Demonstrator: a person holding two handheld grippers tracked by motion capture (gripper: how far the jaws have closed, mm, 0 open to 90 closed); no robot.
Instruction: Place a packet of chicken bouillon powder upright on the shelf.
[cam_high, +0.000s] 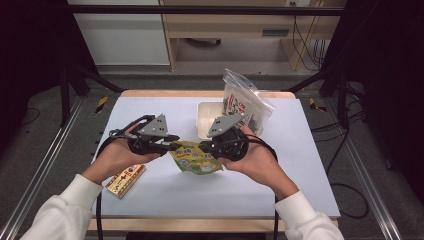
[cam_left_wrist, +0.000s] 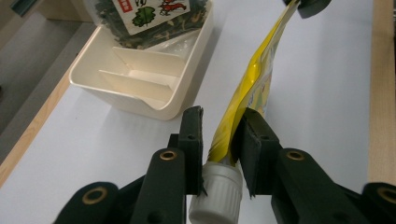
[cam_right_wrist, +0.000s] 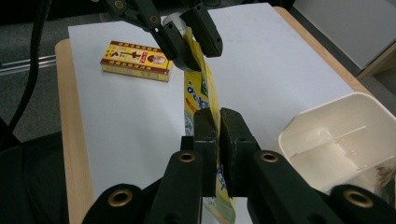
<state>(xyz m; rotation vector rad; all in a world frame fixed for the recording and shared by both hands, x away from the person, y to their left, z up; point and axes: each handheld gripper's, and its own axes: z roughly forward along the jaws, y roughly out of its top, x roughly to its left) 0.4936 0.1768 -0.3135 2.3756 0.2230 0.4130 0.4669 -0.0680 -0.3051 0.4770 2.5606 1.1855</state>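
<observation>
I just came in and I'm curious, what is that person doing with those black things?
A person holds a black two-jaw tool in each hand above the white table. The left tool and the right tool both pinch a flat yellow spouted pouch, one at each end, with its white cap at the left tool. A cream divided tray waits nearby.

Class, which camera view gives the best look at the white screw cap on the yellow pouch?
The left gripper view: the cap sits large between that hand-held gripper's jaws. The right gripper view shows it small and far off. In the high view I cannot make it out on the pouch.
</observation>
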